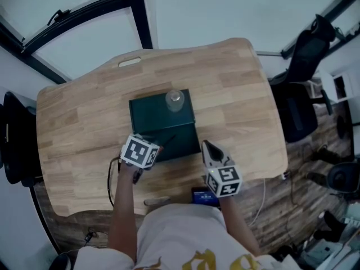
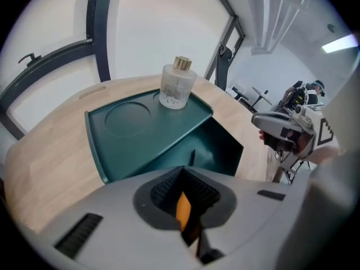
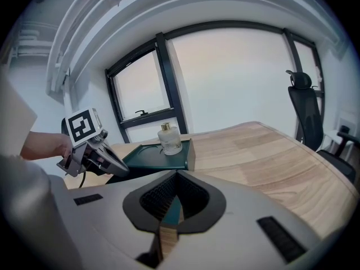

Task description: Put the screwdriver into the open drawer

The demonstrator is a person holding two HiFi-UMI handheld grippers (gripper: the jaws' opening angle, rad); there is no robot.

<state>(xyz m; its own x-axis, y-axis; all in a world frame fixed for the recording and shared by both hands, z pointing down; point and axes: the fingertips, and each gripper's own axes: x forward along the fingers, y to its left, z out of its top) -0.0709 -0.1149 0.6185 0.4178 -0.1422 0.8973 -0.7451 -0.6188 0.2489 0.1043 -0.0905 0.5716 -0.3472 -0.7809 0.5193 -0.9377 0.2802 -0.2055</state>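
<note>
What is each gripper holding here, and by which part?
The left gripper clamps the screwdriver by its orange handle; the right gripper holds nothing.

The place looked like an office or a study room. The main sign was a large light-wood bench [image 1: 73, 128] with rounded corners and a cable slot [image 1: 130, 62] near its far edge, as an office desk has. A black office chair [image 1: 295, 114] with a high back stood just beside the bench on the right, and another dark chair [image 1: 17, 145] stood at its left. Behind the bench were tall windows [image 3: 225, 72] in dark metal frames, between plain white walls. The floor [image 1: 306, 207] had a wood-plank pattern, and a white cable [image 1: 262, 198] hung down from the bench edge. Overhead, white pipes [image 2: 275, 16] ran along the ceiling near a strip light [image 2: 339, 41].
</note>
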